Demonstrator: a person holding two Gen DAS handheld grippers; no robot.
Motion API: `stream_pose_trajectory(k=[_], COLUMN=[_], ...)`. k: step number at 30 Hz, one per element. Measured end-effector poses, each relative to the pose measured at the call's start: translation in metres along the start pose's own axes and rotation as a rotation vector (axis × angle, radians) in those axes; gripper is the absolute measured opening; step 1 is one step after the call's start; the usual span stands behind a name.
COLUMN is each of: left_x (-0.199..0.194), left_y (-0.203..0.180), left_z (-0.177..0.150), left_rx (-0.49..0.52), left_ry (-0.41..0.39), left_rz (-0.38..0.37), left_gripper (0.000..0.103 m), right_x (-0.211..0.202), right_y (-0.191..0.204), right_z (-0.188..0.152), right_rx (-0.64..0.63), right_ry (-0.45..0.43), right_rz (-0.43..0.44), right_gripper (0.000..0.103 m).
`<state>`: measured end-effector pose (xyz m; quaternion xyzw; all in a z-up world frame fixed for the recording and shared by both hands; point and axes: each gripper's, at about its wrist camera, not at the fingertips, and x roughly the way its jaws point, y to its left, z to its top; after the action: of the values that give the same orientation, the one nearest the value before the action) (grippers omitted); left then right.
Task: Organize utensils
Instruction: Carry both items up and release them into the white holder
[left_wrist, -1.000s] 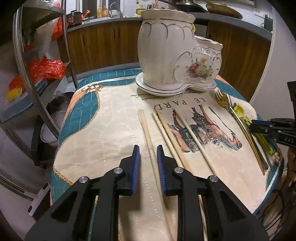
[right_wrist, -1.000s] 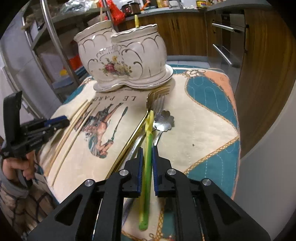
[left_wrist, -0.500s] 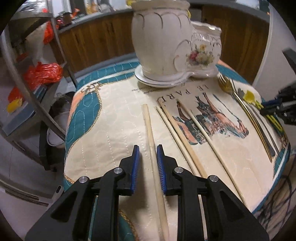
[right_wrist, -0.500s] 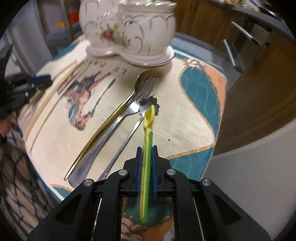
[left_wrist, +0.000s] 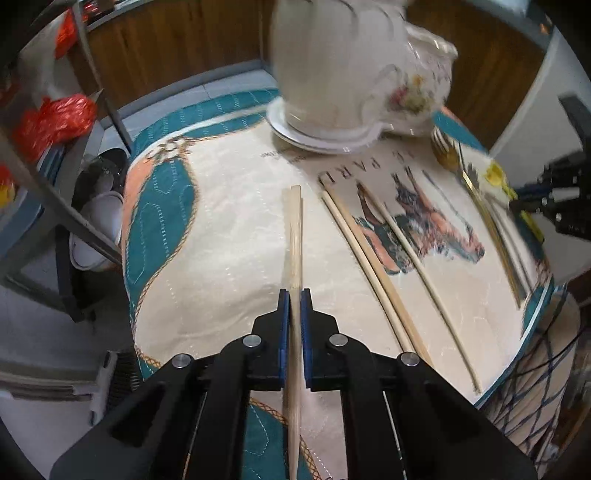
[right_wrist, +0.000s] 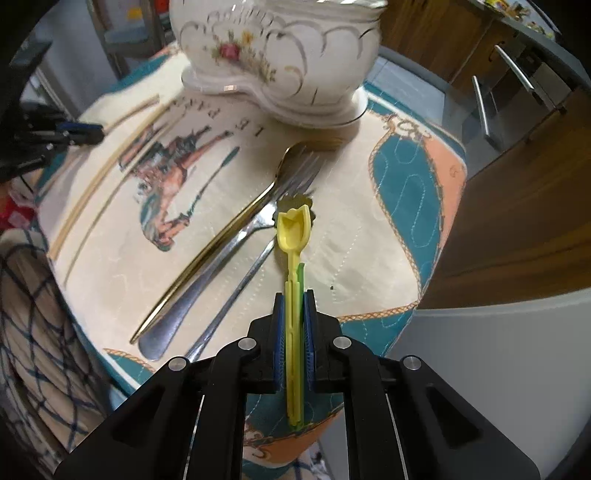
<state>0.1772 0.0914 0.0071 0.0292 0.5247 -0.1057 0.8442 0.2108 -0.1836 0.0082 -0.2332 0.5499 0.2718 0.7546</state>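
My left gripper (left_wrist: 292, 295) is shut on a pale wooden chopstick (left_wrist: 294, 229) that points toward the white floral ceramic holder (left_wrist: 354, 70) at the table's far side. Three more chopsticks (left_wrist: 373, 266) lie to its right on the horse-print cloth. My right gripper (right_wrist: 294, 295) is shut on a yellow plastic spoon (right_wrist: 293, 230) with a green piece behind it, lifted above the cloth. Under it lie a gold fork (right_wrist: 221, 236), a steel fork (right_wrist: 236, 243) and a flower-headed steel spoon (right_wrist: 240, 280). The holder (right_wrist: 280, 48) stands beyond them.
The small round table (left_wrist: 155, 206) drops off on every side. A metal rack (left_wrist: 55, 192) with red bags stands to the left, with bowls (left_wrist: 96, 229) on the floor beside it. Wooden cabinets (right_wrist: 517, 192) and a white wall stand to the right.
My left gripper closed on the chopstick and raised it off the cloth. My right gripper lifted the yellow spoon higher above the forks and moved closer to the holder.
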Motion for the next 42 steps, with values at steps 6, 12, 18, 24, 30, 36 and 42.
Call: stream_pose_trajectory(k=[6,12,18,24,30,36,42], left_x=[-0.040,-0.094,-0.110,-0.111,-0.119,-0.118,-0.096], left_y=[0.020,0.012,-0.011,-0.032,-0.030,-0.022,-0.014], left_z=[-0.007,-0.004,0.012,0.043,0.076,0.110,0.136], left_rx=[-0.136,-0.179,-0.156,-0.127,-0.132,-0.160,-0.193], left_ry=[-0.195,-0.504,-0.674,-0.815,-0.941,-1.049,-1.075], left_rz=[-0.083,-0.155,-0.145,-0.144,-0.173,-0.173,-0.173], left_gripper=[0.006,0.006,0.006,0.006,0.006,0.006,0.006], right_x=[-0.025,-0.068,-0.079,-0.080,-0.079,-0.075,-0.067], right_y=[-0.009,-0.017,-0.029,-0.039,-0.044,-0.047,-0.047], right_z=[-0.006,-0.001,0.013,0.028,0.056,0.079,0.093], right_rx=[0.047,0.155,0.255,0.324,0.324,0.311,0.300], right_ry=[-0.137,-0.418,-0.628,-0.806,-0.943,-1.017,-1.018], right_rz=[0.056,0.167,0.241,0.253,0.277,0.281,0.243], right_gripper=[0.010,0.010,0.010,0.010,0.011,0.010,0.010])
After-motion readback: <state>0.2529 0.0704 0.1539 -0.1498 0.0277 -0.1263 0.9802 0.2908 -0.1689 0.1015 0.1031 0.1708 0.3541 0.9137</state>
